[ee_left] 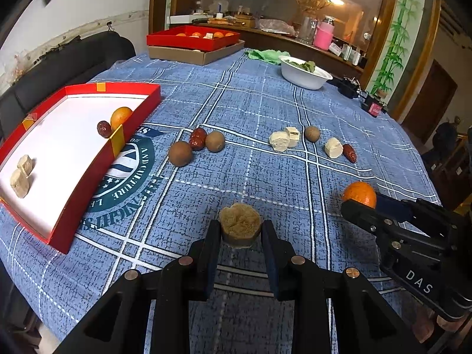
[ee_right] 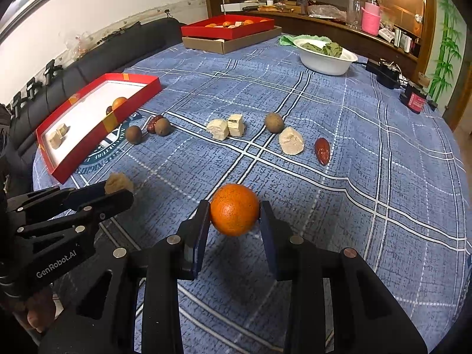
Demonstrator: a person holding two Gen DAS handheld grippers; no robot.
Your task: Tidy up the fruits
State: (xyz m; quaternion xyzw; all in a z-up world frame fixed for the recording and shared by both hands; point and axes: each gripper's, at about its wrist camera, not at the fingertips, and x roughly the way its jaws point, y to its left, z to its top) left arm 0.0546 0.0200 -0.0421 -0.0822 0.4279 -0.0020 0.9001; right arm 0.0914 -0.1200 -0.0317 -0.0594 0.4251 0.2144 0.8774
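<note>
Fruits for sorting: round bright-orange tangerine with pitted skin (ee_right: 234, 209) pinched between the pads of the right claw (ee_right: 234, 216), clear of the blue plaid cloth on the desk (ee_right: 383, 177); crumbly tan-brown freeze-dried chunk (ee_left: 240, 224) pinched likewise in the left claw (ee_left: 240, 231), jaws nearly together on it. Key relation for the coming move: shallow red cardboard tray with white floor (ee_left: 88, 171) off to the left and farther out from both claws, long axis slanting away toward the far left, near long wall facing the claws. Left claw the nearer of the two, with only a bare strip of cloth between it and the tray's near corner; right claw farther off, on the far side of the left one, so probably second in line or obliged to reach past it. Already in the tray: another orange tangerine (ee_left: 121, 116) touching a wrinkled dark-red date (ee_left: 103, 129) near the far right wall, plus two pale tan cubes (ee_left: 22, 174) at the near left end. Loose on the cloth beyond: three brown round fruits, two more dates, and several pale cream chunks, strung roughly in a row across the desk. Judged roughly midway, with a fair share unsorted.
</note>
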